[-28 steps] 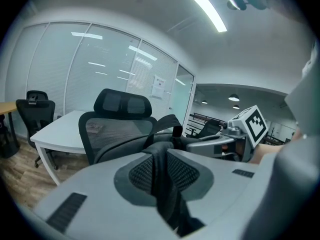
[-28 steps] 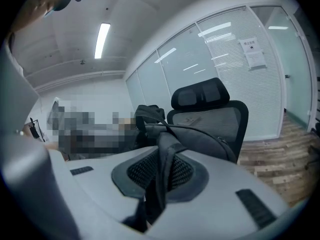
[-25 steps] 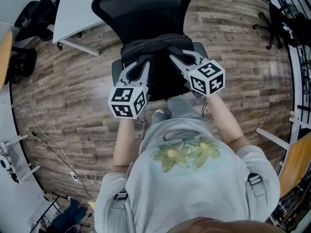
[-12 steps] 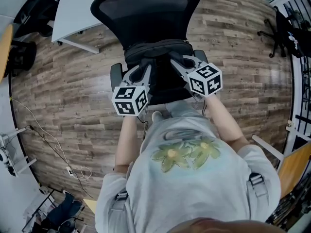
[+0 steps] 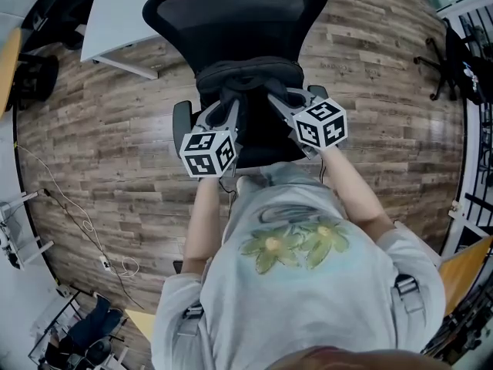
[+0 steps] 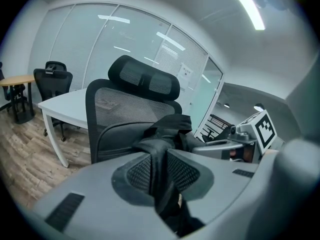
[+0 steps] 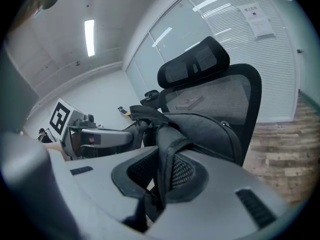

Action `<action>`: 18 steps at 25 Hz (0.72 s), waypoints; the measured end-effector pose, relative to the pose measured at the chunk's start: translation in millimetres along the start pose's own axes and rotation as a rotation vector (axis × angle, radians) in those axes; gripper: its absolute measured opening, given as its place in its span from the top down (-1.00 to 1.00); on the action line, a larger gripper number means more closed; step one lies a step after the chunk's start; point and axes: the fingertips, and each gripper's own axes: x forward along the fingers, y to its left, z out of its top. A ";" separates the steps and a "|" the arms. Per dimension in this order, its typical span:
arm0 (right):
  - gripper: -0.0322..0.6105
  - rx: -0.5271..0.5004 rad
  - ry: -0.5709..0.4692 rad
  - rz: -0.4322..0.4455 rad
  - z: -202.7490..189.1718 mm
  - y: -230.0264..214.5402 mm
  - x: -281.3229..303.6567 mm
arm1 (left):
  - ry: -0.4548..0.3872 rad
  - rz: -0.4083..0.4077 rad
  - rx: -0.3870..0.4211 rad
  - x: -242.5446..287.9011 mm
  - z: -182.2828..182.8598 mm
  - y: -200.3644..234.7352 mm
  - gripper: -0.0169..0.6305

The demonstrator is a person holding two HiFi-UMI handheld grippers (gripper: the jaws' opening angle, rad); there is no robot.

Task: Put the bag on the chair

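Bag [image 5: 248, 75] appears resting on chair [image 5: 231, 14] seat, against backrest. Left tool [image 5: 224, 111], right tool [image 5: 279, 99] each clamped narrow on straps [image 7: 165, 154]. Remaining, likely: release, withdraw.

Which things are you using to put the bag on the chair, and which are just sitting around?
For the job:
- bag, a strap pinched in the fingers of the left gripper and another in those of the right gripper
- chair

Just sitting around:
- white table
- another black chair
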 end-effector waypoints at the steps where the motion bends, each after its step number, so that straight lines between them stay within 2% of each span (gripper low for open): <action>1: 0.74 0.003 0.002 0.005 -0.6 -2.5 1.4 | 0.002 0.007 0.001 3.0 -0.3 0.4 0.71; 11: 0.74 -0.011 0.073 -0.014 -10.0 -30.6 24.0 | 0.029 0.067 -0.005 33.1 -3.9 16.0 0.69; 18: 0.74 0.008 0.098 -0.049 -10.3 -62.4 55.6 | 0.035 0.143 0.001 60.1 -7.4 40.0 0.65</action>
